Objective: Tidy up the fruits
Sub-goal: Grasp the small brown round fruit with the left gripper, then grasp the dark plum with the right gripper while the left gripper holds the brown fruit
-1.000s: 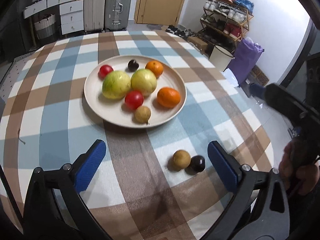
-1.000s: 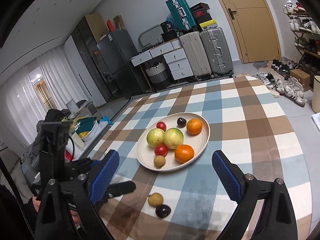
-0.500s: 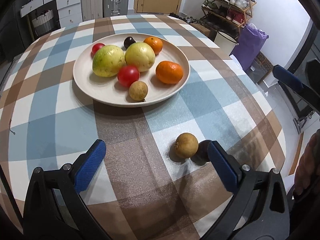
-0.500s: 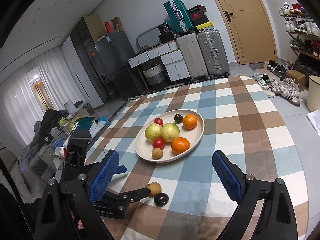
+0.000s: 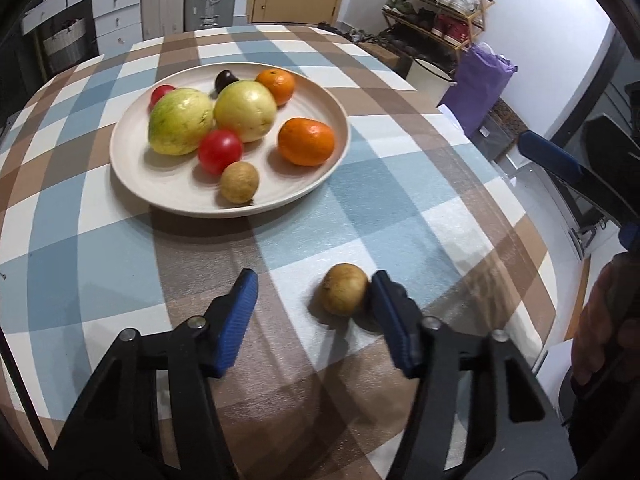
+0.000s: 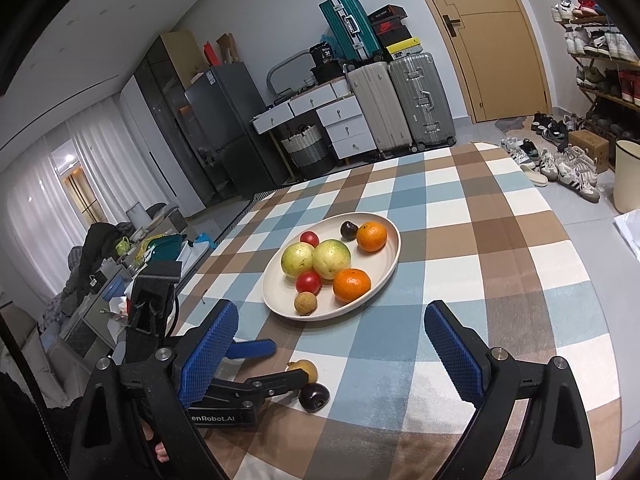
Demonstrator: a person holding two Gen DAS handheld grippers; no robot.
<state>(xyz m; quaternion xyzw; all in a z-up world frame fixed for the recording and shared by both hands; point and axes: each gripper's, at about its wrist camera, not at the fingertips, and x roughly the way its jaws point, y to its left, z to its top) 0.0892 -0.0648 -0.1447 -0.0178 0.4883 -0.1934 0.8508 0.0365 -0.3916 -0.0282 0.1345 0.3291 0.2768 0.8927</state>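
Observation:
A tan round fruit lies on the checked tablecloth between the fingers of my left gripper, touching the right finger. The jaws are partly closed but still apart from the fruit on the left. A dark purple fruit lies just beside it, hidden behind the right finger in the left wrist view. The cream plate holds two green guavas, two oranges, two red fruits, a tan fruit and a dark one. My right gripper is open and empty above the table's near side.
The plate also shows in the right wrist view. The round table edge drops off to the right. Suitcases, drawers and a shoe rack stand beyond the table.
My left gripper has moved forward and down around the tan fruit, and its jaws have narrowed. The right gripper has barely moved.

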